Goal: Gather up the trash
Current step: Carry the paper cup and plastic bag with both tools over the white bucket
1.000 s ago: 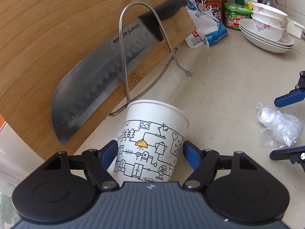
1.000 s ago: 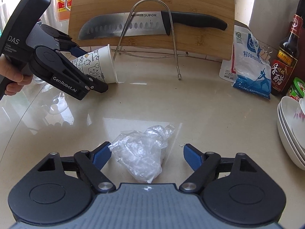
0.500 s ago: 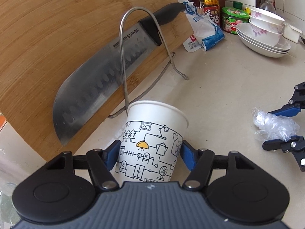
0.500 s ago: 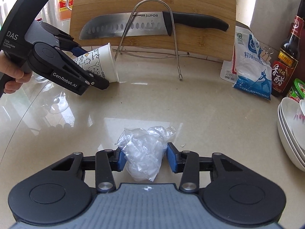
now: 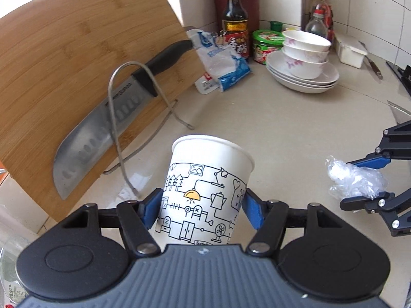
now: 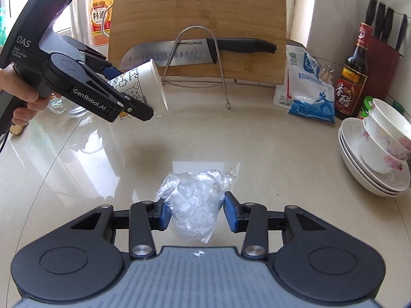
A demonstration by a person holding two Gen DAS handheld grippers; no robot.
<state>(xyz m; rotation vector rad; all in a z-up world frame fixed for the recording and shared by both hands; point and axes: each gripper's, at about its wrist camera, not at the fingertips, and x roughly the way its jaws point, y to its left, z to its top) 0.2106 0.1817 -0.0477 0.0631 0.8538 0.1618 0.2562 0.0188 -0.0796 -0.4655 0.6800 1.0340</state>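
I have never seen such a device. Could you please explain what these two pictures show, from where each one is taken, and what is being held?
There is no robot: a person holds a hand-held two-finger gripper in each hand, each carrying a camera looking along its fingers. The left gripper grips a printed paper cup; the right gripper grips crumpled clear plastic. Each picture also shows the other gripper. On the counter are stacked bowls, a vinegar bottle and a salt bag. A knife rests on a rack against a cutting board.

The base of the white printed paper cup (image 5: 203,192) is hidden behind the left gripper's grey body. Beside the cup, a clear glass (image 5: 10,254) is cut off by the frame edge.
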